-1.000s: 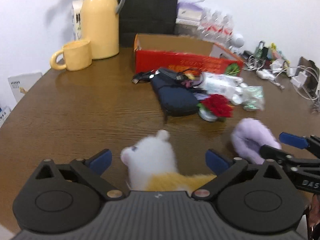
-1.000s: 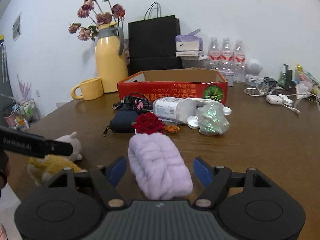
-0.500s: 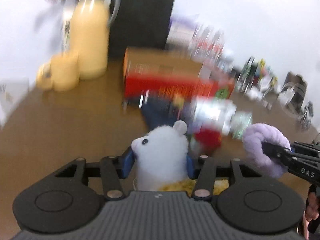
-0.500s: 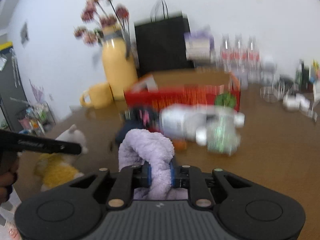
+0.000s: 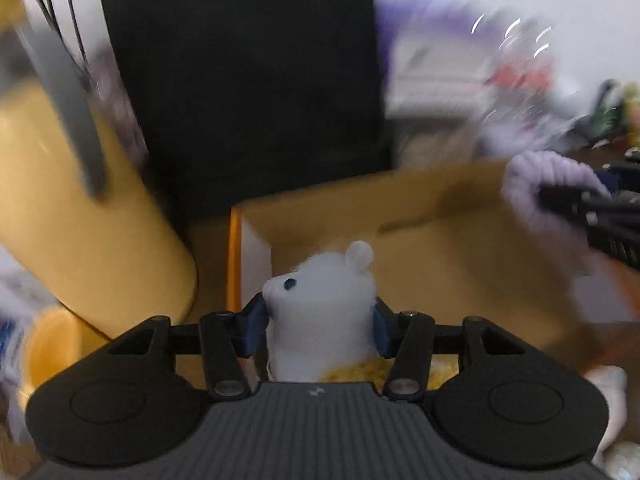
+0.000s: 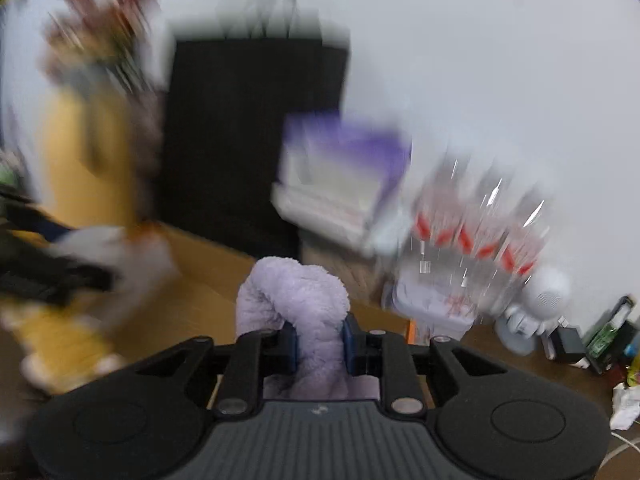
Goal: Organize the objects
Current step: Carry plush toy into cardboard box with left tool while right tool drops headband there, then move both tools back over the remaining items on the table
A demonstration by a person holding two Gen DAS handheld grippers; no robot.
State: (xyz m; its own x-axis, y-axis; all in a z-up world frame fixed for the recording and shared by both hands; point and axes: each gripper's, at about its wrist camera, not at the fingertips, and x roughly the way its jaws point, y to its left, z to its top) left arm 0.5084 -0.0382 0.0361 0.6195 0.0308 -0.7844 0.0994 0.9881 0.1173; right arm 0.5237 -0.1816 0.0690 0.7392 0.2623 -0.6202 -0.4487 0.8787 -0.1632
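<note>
My left gripper [image 5: 318, 330] is shut on a white and yellow plush hamster [image 5: 322, 300] and holds it up over the open cardboard box [image 5: 440, 248]. My right gripper [image 6: 320, 340] is shut on a fluffy lilac plush item [image 6: 296, 296], also raised above the box [image 6: 192, 304]. In the left wrist view the lilac item [image 5: 548, 192] and the right gripper show at the right, over the box. In the right wrist view the hamster [image 6: 92, 264] shows blurred at the left.
A yellow jug [image 5: 72, 208] with dried flowers and a yellow mug [image 5: 48, 352] stand left of the box. A black paper bag [image 5: 248, 80] stands behind it. Water bottles [image 6: 472, 240], a tissue box [image 6: 344, 168] and small gadgets [image 6: 592, 340] are at the right.
Both grippers closed on their plush items, lifted them off the table and carried them forward to above the cardboard box. Both views are blurred by motion.
</note>
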